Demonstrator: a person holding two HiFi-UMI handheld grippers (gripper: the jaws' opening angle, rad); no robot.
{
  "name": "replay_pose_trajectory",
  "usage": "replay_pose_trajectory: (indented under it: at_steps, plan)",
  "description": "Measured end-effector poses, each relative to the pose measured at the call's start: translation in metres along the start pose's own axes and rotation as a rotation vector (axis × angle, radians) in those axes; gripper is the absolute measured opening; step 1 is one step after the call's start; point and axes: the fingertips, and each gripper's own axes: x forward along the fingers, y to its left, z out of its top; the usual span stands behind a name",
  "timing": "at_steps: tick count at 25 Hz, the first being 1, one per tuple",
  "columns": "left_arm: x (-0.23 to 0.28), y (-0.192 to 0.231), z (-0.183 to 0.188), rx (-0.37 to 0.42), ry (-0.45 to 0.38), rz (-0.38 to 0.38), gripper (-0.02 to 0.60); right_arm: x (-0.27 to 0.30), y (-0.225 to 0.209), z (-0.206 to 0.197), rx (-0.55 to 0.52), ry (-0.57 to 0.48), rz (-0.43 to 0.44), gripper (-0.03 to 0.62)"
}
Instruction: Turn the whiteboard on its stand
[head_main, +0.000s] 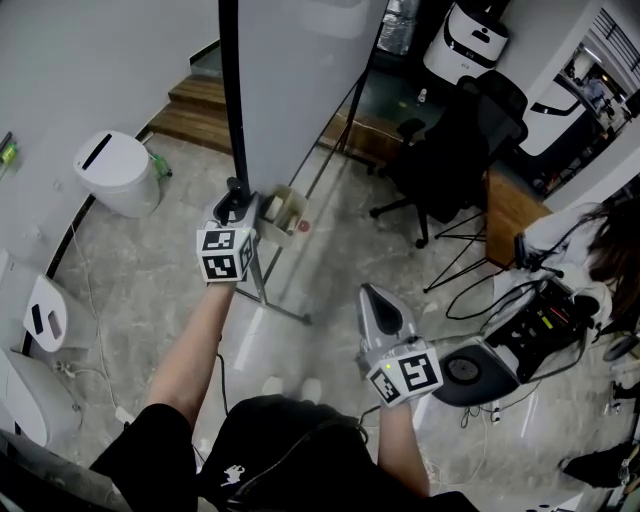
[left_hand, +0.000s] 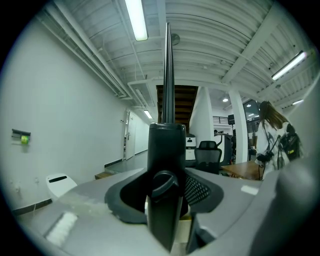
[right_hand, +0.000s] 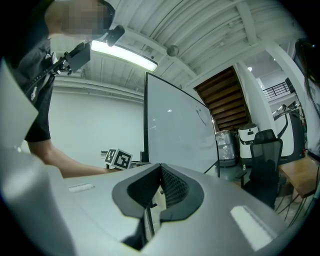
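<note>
Pale stone floor (head_main: 170, 260) spreads under us, with an office chair (head_main: 450, 150) and cables off to the right; the whiteboard (head_main: 300, 70) stands just ahead, seen almost edge-on from above, on a thin-legged stand; our left gripper (head_main: 236, 205) has its jaws closed fairly wide round the black upright (left_hand: 167, 145) at the board's near side, which fills the gap between them, with a round knob (left_hand: 164, 184) showing on it; our right gripper (head_main: 380, 295) hangs lower and well apart from the board, jaws drawn together on nothing

We judge the board stiff and broad, light enough to swing but awkward, since a tall panel on slim legs may rock or drag the stand along; its white face looks glossy and would give the pads no purchase, so the framed edge, where we already grip, is the sensible hold, and the free gripper could steady the far edge; the knob may be a lock for the pivot, though we cannot confirm that

A small open tray (head_main: 285, 212) fixed just beside the upright holds a few pale items we cannot identify; a white lidded bin (head_main: 115, 170) stands by the wall to the left, its contents hidden
</note>
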Motion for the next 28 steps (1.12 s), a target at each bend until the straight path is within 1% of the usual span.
replay_pose_trajectory:
  at_steps: [4,8,19,28]
  plan:
    - [-0.014,-0.003,-0.002,-0.006,-0.006,0.016,0.192,-0.004,0.003,0.0,-0.003,-0.004,0.009,0.009]
    - [-0.033,-0.007,-0.004,-0.006,-0.004,0.017,0.192,-0.009,-0.001,0.0,0.0,-0.006,0.007,0.009]
    - [-0.087,-0.015,-0.014,0.002,0.005,0.024,0.192,-0.005,0.016,-0.002,0.004,-0.013,0.069,0.009]
    - [-0.121,-0.014,-0.017,0.012,0.012,0.021,0.192,-0.005,0.028,0.0,0.009,-0.016,0.099,0.009]
